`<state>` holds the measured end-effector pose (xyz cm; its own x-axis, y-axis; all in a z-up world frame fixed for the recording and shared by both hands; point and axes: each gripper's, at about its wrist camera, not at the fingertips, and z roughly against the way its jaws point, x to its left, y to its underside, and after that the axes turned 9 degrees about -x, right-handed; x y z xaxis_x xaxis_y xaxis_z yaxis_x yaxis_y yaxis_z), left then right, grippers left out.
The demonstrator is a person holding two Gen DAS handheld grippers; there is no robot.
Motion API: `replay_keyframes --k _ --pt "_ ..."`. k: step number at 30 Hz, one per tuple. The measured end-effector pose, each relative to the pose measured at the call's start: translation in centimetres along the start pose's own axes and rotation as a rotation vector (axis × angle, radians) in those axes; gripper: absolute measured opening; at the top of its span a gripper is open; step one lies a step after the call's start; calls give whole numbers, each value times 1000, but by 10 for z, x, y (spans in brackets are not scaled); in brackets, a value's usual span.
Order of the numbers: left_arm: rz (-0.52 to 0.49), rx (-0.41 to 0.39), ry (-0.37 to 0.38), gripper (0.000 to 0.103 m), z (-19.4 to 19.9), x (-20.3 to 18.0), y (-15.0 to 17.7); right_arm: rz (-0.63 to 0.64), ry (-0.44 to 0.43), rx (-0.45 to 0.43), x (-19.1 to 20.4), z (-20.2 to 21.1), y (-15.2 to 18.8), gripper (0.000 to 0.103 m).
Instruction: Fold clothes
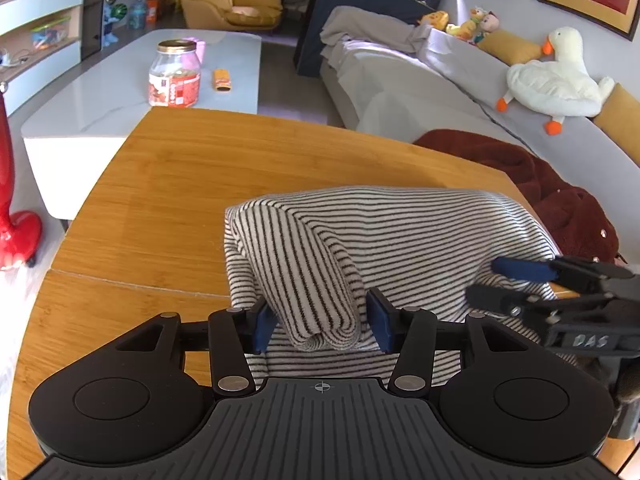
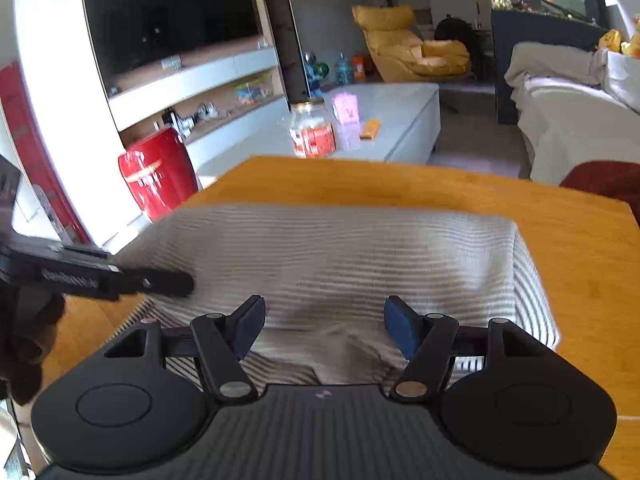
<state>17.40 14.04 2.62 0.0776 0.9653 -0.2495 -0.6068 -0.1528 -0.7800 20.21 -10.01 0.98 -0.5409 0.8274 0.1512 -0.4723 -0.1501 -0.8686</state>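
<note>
While both grippers sit over the wooden table [image 1: 168,184], the striped garment [image 1: 400,232] lies on the table's near right part, folded over, its right edge reaching the table's right edge; left gripper [image 1: 322,322] has its blue pads spread, a rolled fold of the striped cloth hanging between them, pads not pinching it, so it reads as open; right gripper [image 2: 325,326] also spread wide over the garment, cloth bunched below the gap, nothing clamped; right-wrist view is motion-blurred so stripes smear; in the left-wrist view the right gripper's fingers [image 1: 520,270] cross the garment's right side; beyond the table's far edge a white coffee table [image 1: 120,92] with a glass jar [image 1: 175,74] and an orange packet [image 1: 221,80]; right of the table a dark red fleece [image 1: 540,184] on a grey sofa [image 1: 460,80]; plush goose [image 1: 556,76] on the sofa back.
</note>
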Motion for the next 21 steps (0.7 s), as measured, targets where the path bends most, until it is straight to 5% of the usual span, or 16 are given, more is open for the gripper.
replay_keyframes --k 5,13,17,21 --pt "27 -4 -4 60 8 7 -1 57 6 7 9 6 2 74" --pt "223 -5 103 68 13 36 -10 -281 57 -31 -66 63 -5 80" --pt "201 4 78 68 3 29 -12 -306 151 -74 -83 66 -1 80" --pt "166 13 73 68 1 19 -12 -261 145 -74 -80 47 -1 80"
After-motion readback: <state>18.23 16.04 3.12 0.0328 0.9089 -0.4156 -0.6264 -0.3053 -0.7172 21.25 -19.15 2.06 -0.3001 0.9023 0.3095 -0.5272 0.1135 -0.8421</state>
